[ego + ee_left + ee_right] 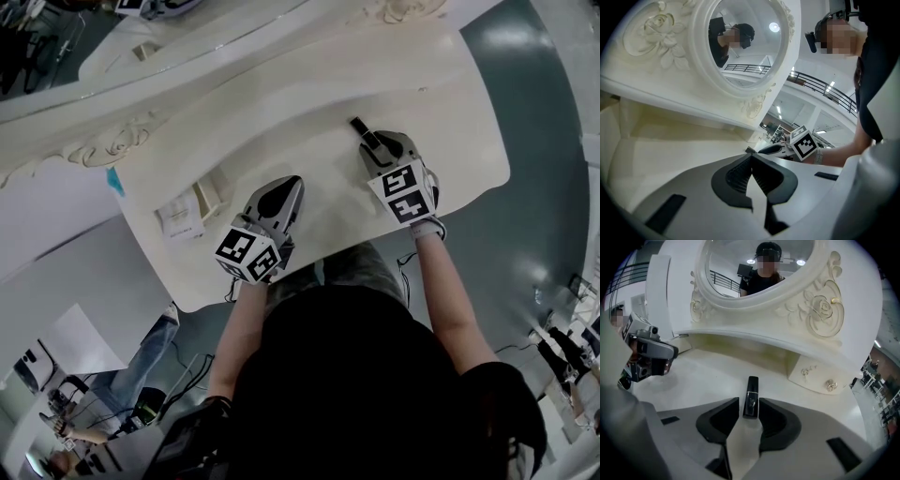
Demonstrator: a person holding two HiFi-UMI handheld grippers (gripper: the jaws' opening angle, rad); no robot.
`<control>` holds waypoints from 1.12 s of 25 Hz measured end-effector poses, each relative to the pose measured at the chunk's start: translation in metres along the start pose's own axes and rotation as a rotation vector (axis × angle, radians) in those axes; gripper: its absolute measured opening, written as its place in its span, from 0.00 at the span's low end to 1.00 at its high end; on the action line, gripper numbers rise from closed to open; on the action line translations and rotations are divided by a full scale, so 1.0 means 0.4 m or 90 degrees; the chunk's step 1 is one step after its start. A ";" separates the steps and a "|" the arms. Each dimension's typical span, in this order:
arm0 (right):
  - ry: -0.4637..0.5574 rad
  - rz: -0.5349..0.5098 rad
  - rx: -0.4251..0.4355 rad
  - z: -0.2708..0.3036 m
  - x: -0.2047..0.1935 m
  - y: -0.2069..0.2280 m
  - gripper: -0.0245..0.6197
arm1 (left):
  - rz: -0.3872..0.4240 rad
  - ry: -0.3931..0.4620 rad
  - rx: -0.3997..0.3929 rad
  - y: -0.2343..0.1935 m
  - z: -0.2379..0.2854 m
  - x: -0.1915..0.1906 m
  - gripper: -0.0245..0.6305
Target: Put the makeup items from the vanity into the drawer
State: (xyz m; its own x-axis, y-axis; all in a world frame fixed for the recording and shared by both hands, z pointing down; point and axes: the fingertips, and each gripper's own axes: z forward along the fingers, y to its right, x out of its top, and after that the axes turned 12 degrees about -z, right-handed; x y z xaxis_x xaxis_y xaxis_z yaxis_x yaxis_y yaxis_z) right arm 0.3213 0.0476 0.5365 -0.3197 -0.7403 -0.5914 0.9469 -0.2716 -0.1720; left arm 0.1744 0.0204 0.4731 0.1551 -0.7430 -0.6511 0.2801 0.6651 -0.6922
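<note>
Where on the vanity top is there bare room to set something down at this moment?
The vanity top is bare from the lipstick out to its right-hand edge, and across the middle between the mirror base and the left gripper. It is crowded at the left end, where the white box sits close beside that gripper.

Two tools (292, 183) (373, 142), one lipstick (750, 397), one mirror (731, 263), one vanity (375, 84).

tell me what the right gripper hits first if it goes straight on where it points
The lipstick, lying on the vanity top right at the tips of the right gripper's open jaws. Past it, the line probably meets the vanity top itself.
</note>
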 end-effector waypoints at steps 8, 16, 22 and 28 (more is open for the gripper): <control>-0.020 0.003 0.015 0.009 0.002 -0.020 0.20 | -0.004 0.022 0.012 -0.014 -0.051 0.004 0.05; 0.060 0.021 0.077 -0.034 0.122 -0.133 0.20 | -0.002 0.049 0.020 -0.027 -0.145 0.014 0.05; 0.128 -0.011 0.145 -0.063 0.274 -0.271 0.20 | 0.000 0.074 0.026 -0.040 -0.240 0.028 0.05; 0.167 -0.074 0.215 -0.060 0.407 -0.422 0.20 | -0.013 0.110 0.054 -0.083 -0.363 0.030 0.05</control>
State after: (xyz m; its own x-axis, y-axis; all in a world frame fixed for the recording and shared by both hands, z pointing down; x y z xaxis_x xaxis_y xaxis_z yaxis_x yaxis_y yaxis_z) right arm 0.1104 -0.0123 0.4504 -0.3623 -0.5233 -0.7713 0.8272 -0.5619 -0.0073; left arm 0.0295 0.0003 0.4432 -0.0151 -0.7277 -0.6857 0.3622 0.6352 -0.6821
